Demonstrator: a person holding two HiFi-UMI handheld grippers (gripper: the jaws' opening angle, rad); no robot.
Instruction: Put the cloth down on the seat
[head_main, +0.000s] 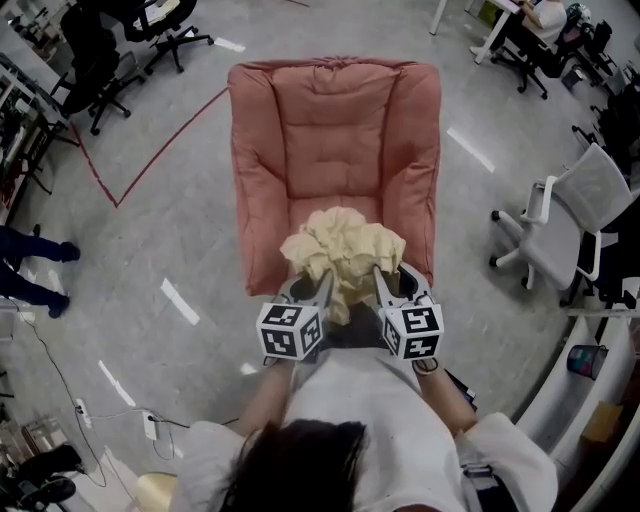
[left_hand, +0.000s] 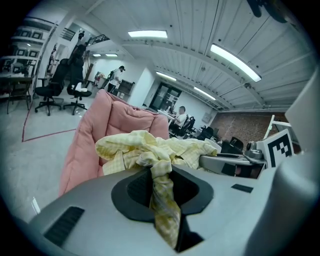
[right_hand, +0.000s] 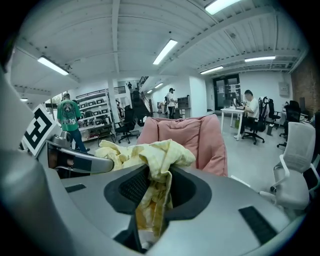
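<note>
left gripper (head_main: 322, 282) and right gripper (head_main: 383, 278) side by side, each pinching a fold of crumpled yellow cloth (head_main: 344, 250) over front edge of pink seat (head_main: 335, 150).

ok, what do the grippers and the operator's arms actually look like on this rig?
The left gripper and right gripper match: smooth grey moulded shells, each with a dark recess lined with black ribbed pads. Each carries a cube with black-and-white square markers: left cube, right cube. No cables show. The person wears a white top, with no sleeves over the forearms.
</note>
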